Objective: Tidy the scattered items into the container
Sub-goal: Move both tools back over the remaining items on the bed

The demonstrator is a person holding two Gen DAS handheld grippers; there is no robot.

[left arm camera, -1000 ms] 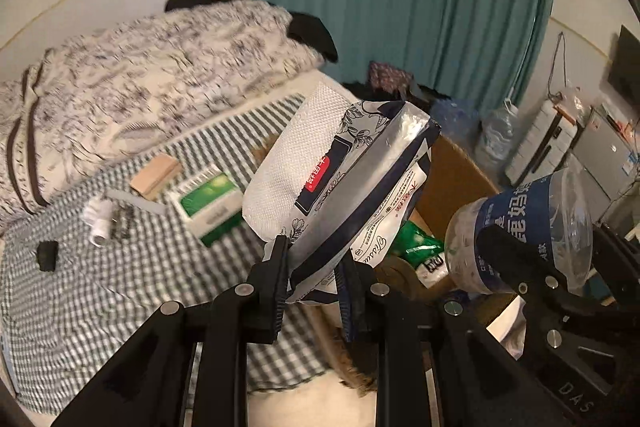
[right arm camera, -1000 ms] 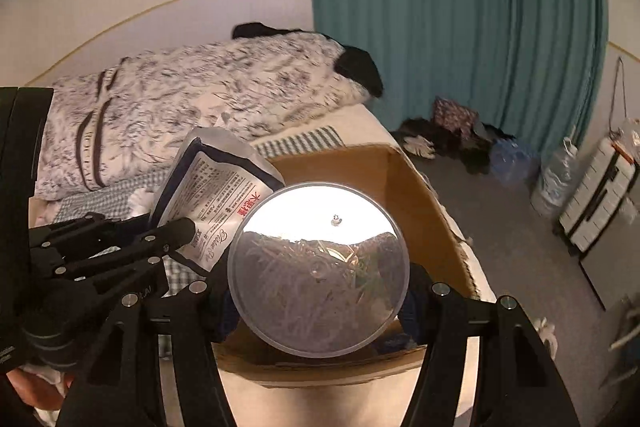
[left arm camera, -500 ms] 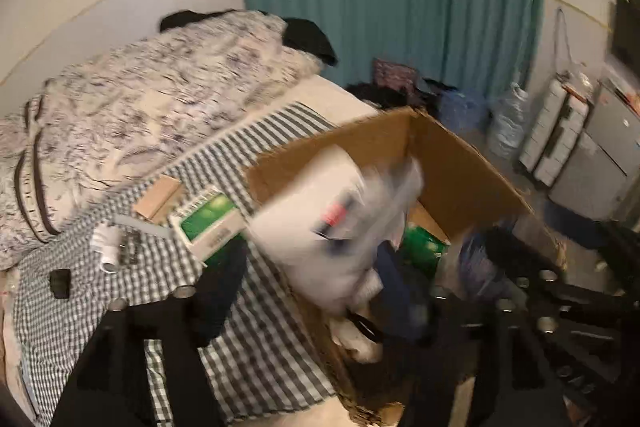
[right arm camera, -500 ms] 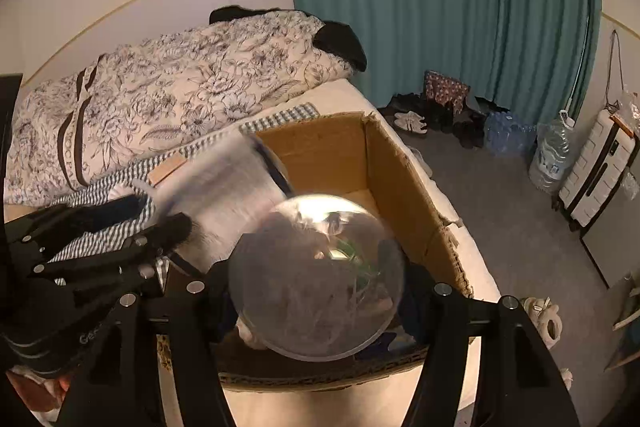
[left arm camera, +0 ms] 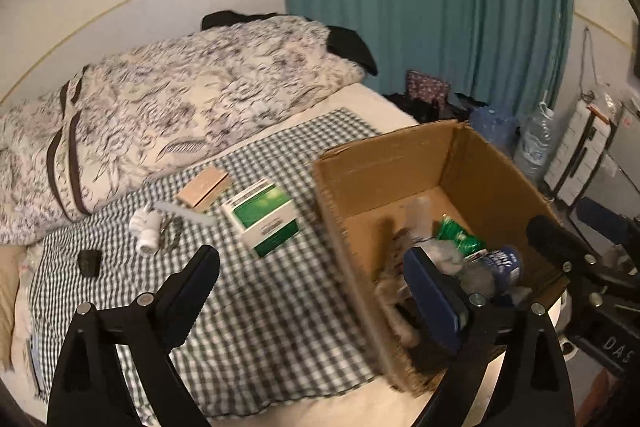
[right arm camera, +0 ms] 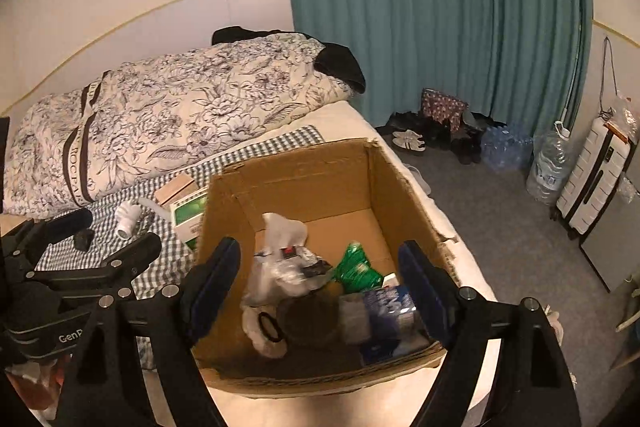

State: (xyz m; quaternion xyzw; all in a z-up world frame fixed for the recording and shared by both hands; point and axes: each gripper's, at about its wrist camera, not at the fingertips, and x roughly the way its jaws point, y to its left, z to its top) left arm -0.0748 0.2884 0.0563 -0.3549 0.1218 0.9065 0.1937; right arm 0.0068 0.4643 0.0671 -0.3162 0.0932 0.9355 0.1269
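Over the open brown cardboard box [right arm camera: 304,183], both grippers now hang empty with jaws spread wide: a second ago the left gripper [left arm camera: 316,287] pinched a white-and-navy pouch [right arm camera: 280,251] and the right gripper [right arm camera: 320,279] clasped a clear blue-labelled plastic jar [right arm camera: 384,311]. Both lie released inside the box beside a green packet [right arm camera: 356,267]. Outside it, on the checked cloth [left arm camera: 256,307], a green-and-white carton [left arm camera: 264,219], tan flat box [left arm camera: 204,187] and small white bottle [left arm camera: 146,231] remain scattered.

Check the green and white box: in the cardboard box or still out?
Out. The green and white box lies on the checked cloth beside the cardboard box, left of its wall in the left wrist view.
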